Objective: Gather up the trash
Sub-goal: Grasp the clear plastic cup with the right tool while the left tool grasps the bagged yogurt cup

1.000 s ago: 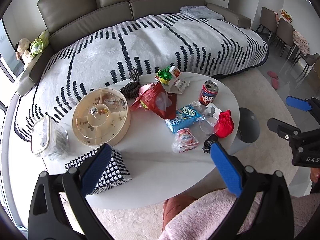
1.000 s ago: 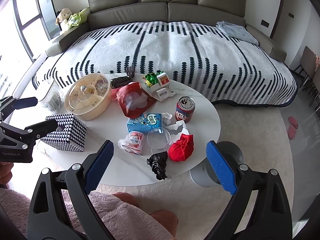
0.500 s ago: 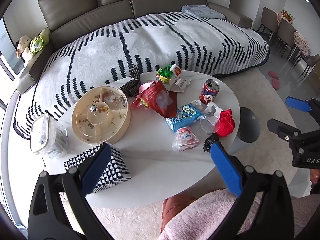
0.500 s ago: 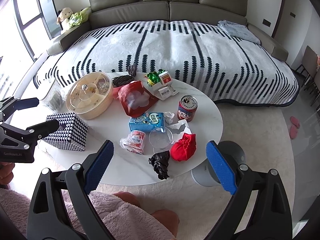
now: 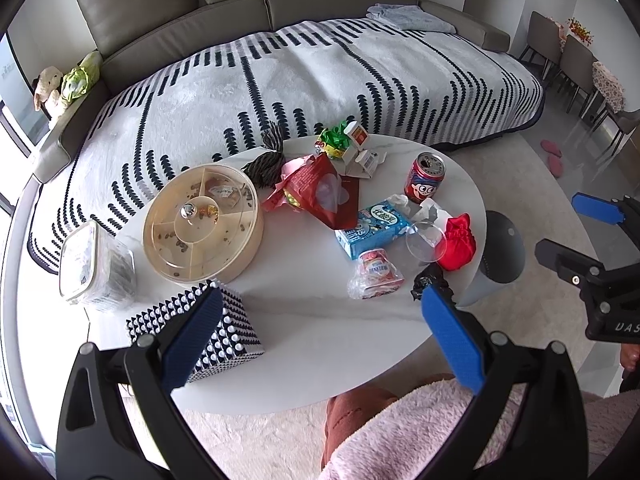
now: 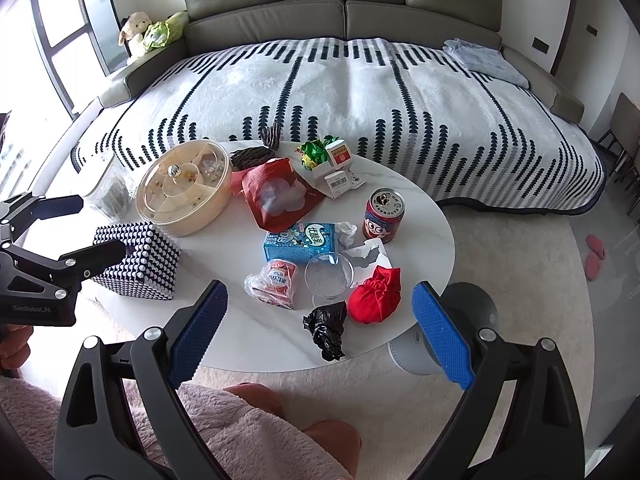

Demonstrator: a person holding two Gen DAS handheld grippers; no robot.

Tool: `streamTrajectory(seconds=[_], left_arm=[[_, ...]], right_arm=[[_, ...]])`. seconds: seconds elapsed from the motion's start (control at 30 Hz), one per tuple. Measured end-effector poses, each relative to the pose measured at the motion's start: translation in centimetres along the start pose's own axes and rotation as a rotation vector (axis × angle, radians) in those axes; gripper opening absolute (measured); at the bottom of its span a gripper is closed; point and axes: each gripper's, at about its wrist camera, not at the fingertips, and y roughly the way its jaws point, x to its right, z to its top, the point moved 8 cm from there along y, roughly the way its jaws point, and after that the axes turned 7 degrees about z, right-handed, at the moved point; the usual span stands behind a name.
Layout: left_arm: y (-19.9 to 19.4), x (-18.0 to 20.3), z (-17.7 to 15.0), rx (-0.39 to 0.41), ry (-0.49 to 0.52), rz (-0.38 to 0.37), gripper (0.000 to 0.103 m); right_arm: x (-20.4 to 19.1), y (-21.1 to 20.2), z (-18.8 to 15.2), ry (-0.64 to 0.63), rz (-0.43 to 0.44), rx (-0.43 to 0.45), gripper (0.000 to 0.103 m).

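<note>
Both claws hang released, holding nothing — the left gripper (image 5: 320, 314) and right gripper (image 6: 320, 310) near the round marble table (image 6: 416, 216). On it: one crumpled black plastic bag (image 6: 326, 330) at the near edge, one red drawstring pouch (image 6: 375, 295) beside it, one soda can (image 6: 383, 214) — and a divided snack tray (image 6: 184, 188) holding scattered bits.

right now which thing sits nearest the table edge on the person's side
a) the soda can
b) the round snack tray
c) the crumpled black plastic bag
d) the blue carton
c: in the right wrist view the crumpled black plastic bag lies by the near rim of the table, closer to the open right gripper than the soda can, the blue carton or the round snack tray.
</note>
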Motion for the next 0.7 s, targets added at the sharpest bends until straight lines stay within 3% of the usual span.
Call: streamTrajectory(seconds=[0.3,0.4,0.7], left_arm=[[2.4,0.5,-0.4,0.006,0.012,0.013,0.099],[4.7,1.2,-1.1,-0.005,0.016,0.013,0.099],[11.9,3.1,-3.7,-0.054,-0.015,-0.039,0.099]], right_arm=[[0.7,2.6,-0.5,0.006,0.004,-0.008,0.09],[0.9,5.4,-1.3,0.01,0.036,-0.038,0.09],[2.8,15.0,-2.7,-0.014,0.018,-0.094,0.09]])
